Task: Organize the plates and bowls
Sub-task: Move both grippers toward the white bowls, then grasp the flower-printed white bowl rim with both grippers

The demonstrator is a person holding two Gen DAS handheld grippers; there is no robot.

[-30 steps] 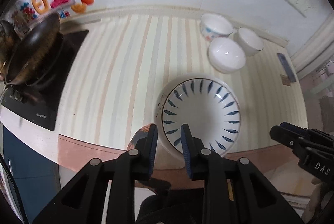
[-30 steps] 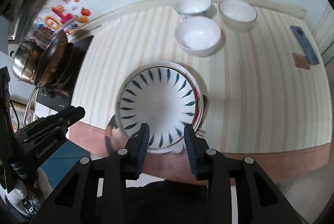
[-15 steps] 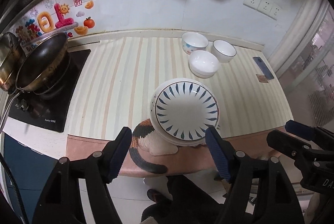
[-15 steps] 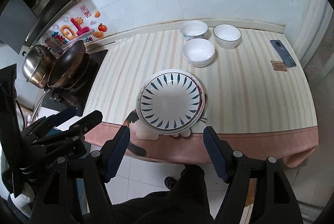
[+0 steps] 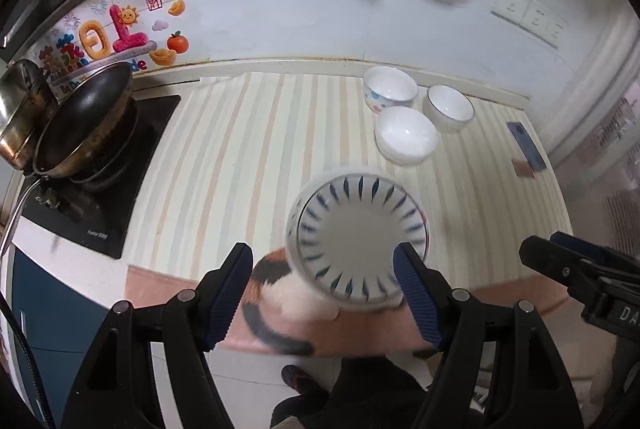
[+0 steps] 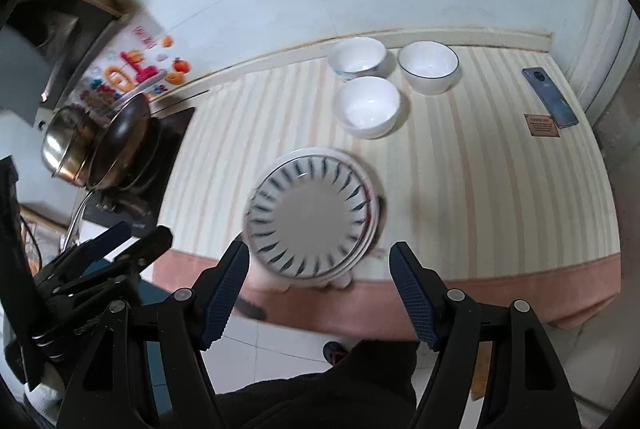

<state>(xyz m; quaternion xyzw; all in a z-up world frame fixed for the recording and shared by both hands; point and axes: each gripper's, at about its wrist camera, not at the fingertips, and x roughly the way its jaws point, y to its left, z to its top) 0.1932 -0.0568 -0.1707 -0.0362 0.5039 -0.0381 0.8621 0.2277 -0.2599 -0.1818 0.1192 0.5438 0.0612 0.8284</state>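
We find the left gripper with its jaws spread wide and nothing pinched; they have just been opening, and the stack of plates shows between them only in the line of sight, lower centre of the left wrist frame. The right gripper likewise has its jaws spread, having just been opening, with nothing pressed between its blue pads. The stack of plates, its top plate bearing blue leaf marks around the rim, sits at the near edge of the striped table, over the pink border. Behind it, toward the upper centre, we note three bowls grouped close together: a plain white bowl nearest the plates, a patterned bowl and a dark-rimmed bowl behind it by the wall. A phone lies at the right of the table. A dark pan rests on the cooktop at the left.
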